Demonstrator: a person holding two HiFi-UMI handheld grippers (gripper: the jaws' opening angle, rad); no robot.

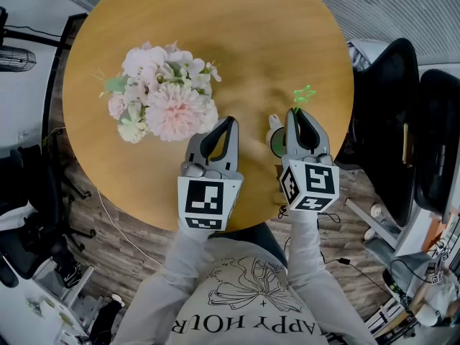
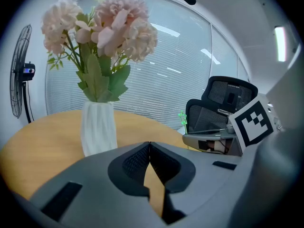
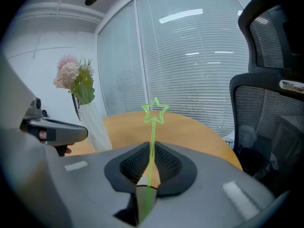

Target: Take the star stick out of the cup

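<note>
Centrally, the round wooden table (image 1: 287,42) carries a bouquet of pink flowers (image 1: 169,103) in a white ribbed vase (image 2: 99,127), left of the middle. The far and right parts of the tabletop are bare wood. Both grippers work just inside the near edge, in front of the person.

Edge conditions: two black office chairs (image 1: 392,106) stand close against the right rim of the table. A floor fan (image 2: 19,75) stands off the left side, well apart from the rim.

Container 1, the vase: upright, holding the bouquet with its green leaves. It is just beyond the tips of the left gripper (image 1: 231,121), not touching them.

Container 2, the cup (image 1: 275,141): a small pale cup with a green inside, near the front edge. It sits directly under the right gripper (image 1: 296,113), whose body covers most of it.

Left gripper: in its own view the two pads are pressed together at the tips with nothing between them.

Right gripper: in its own view the jaws pinch the shaft of the star stick (image 3: 155,112), a thin translucent green rod. The star head stands clear above the pads, tilted slightly. The lower shaft runs down through the gap behind the pads toward the cup. Whether its end is inside the cup cannot be told.
</note>
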